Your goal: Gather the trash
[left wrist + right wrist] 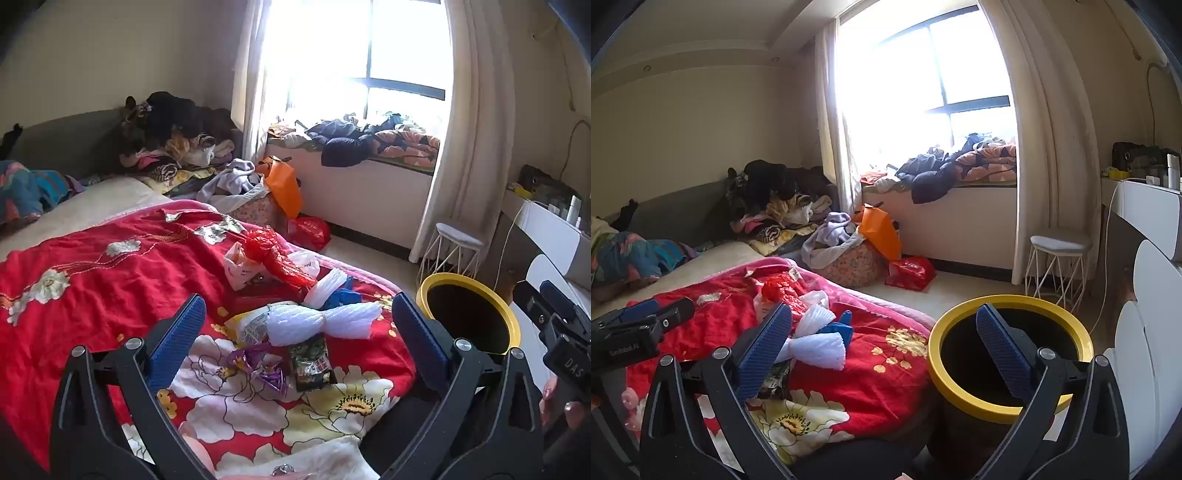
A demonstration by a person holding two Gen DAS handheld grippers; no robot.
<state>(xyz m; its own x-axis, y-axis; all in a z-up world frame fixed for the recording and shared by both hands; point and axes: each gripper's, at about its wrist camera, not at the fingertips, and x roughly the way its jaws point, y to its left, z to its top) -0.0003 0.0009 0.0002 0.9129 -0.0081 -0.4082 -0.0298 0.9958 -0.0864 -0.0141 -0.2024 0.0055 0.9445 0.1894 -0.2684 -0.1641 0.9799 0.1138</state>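
Trash (291,317) lies scattered on the red flowered blanket (92,280) that covers the bed, and every place below is told from that blanket.

From the left wrist camera, the left gripper (295,325) hangs over the near part of the blanket with its jaws wide apart and nothing between the blue pads. Straight ahead of it on the blanket sits a white foam net (321,319), bunched in the middle like a bow. Just nearer than the net lie a dark snack wrapper (312,363) and a purple crinkled wrapper (260,365). Farther up the blanket are a red plastic bag (271,254) and a white plastic bag (240,267), touching each other, with a second foam net (328,286) and a blue scrap (341,295) beside them. Off the blanket's right edge stands a black bin with a yellow rim (471,317), its mouth open. At the right border of this view part of the right gripper's body shows, with a hand (554,402) below it.

From the right wrist camera, the right gripper (882,341) also has its jaws spread wide, empty. Its left pad hangs over the blanket's near corner; its right pad is in front of the bin's (1010,356) mouth. The bin stands against the blanket's right edge. The foam nets (818,343) and the red bag (777,290) lie on the blanket beyond the left pad. The left gripper's body (639,332) reaches in over the blanket's left part.
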